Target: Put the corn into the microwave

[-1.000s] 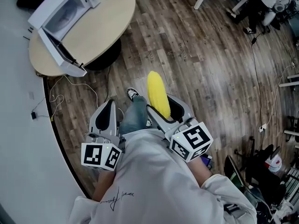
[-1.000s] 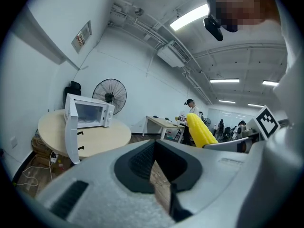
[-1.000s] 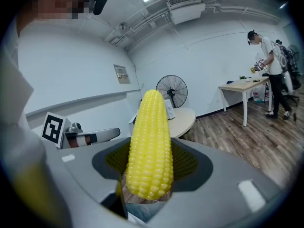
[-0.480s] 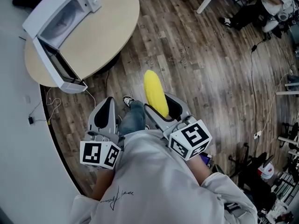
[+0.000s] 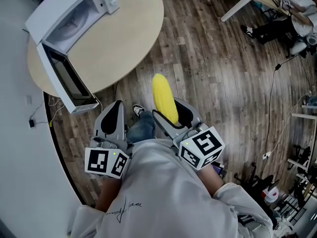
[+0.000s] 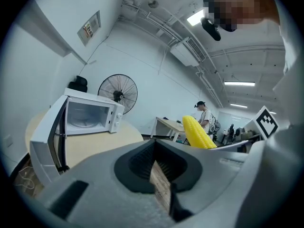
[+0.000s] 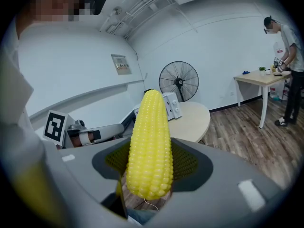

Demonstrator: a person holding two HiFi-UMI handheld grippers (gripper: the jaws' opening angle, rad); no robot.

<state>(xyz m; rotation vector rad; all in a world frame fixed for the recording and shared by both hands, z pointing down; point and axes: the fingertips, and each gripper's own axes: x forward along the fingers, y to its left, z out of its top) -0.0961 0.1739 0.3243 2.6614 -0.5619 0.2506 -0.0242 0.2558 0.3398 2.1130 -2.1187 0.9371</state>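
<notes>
- Corn rides tip-forward, pinched between the fingers of the right gripper, well short of the open microwave on the counter.
- Left gripper, fingers pressed together and empty, apparently held in reserve.

Left claw: held out ahead of the white shirt on its left side, pointing forward and slightly down; jaws together, nothing between them.
Right claw: ahead of the shirt on its right side, beside the left one, tilted a little further down; jaws spread and pressed on a corn cob that juts past their tips.
Marker cubes: left cube and right cube sit at the rear ends, against the shirt.
Arms: tucked close to the shirt; bare left forearm, right sleeve.
</notes>
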